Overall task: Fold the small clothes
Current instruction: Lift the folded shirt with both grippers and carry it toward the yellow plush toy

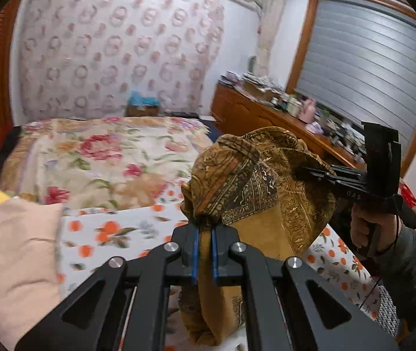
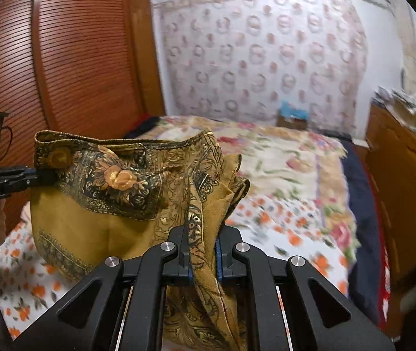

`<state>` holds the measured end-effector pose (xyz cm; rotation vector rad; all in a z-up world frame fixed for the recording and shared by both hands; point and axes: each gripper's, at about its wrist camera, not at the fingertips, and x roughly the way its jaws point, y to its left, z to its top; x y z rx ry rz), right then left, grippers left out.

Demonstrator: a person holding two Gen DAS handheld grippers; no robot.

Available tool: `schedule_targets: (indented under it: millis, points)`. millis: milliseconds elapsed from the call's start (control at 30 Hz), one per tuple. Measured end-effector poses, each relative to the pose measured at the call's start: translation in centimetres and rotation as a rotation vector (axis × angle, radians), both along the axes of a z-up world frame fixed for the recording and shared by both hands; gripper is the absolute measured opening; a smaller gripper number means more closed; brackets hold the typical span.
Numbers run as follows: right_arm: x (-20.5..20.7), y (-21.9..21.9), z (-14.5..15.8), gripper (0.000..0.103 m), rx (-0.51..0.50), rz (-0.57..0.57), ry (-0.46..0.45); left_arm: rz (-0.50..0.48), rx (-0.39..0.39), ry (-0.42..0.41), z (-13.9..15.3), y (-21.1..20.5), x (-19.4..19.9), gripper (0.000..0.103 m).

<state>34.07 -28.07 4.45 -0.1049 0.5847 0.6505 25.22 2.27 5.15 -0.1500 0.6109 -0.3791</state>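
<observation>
The scarf (image 2: 126, 187) is mustard-gold, with a black paisley border and an orange rose at 9 o'clock in the right wrist view. At 12 o'clock lies a cream quilt (image 1: 96, 158) with red and pink flowers. Beneath, the white bedsheet (image 1: 120, 234) carries orange fruit. The wall hanging (image 2: 260, 55) shows pink rings; the gripper pads (image 1: 195, 251) are blue.

The bed (image 1: 96, 158) took up most of the room, with a big rose-print quilt (image 2: 281, 158) across its far half and an orange-flower sheet (image 1: 114, 231) on the near half. A pale pink pillow (image 1: 20, 251) sat at the bed's near left corner. Behind the bed's far end hung a ring-patterned curtain (image 2: 260, 55). Left of the bed stood a slatted wooden wardrobe (image 2: 70, 55), and to its right ran a cluttered wooden dresser (image 1: 254, 111) under a grey window blind (image 1: 366, 58).
</observation>
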Motion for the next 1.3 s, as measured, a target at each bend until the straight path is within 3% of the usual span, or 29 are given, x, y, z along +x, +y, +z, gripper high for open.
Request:
schedule_targets:
  millis: [333,567,767,900,1133,1300]
  points:
    - [0.7,13.0,3.5,0.007,-0.022,0.218,-0.071,0.217,0.008,-0.063,0.9,11.2,-5.4,0.003]
    - [1.2,24.5,4.8,0.007,-0.073,0.387,-0.095,0.376,-0.037,-0.039,-2.2,18.0,-9.2,0.003]
    - [1.4,33.8,2.9,0.007,-0.165,0.518,-0.107,0.513,-0.083,0.039,-7.2,22.5,-11.8,0.003]
    - [1.8,39.2,0.9,0.007,-0.215,0.561,-0.095,0.556,-0.109,0.073,-9.6,23.6,-13.0,0.003]
    - [3.2,43.8,-1.7,0.008,-0.256,0.577,-0.067,0.588,-0.085,0.099,-11.4,23.3,-13.4,0.003]
    - [5.4,45.3,-3.0,0.018,-0.261,0.508,-0.016,0.587,-0.087,0.116,-11.6,24.0,-13.2,0.003]
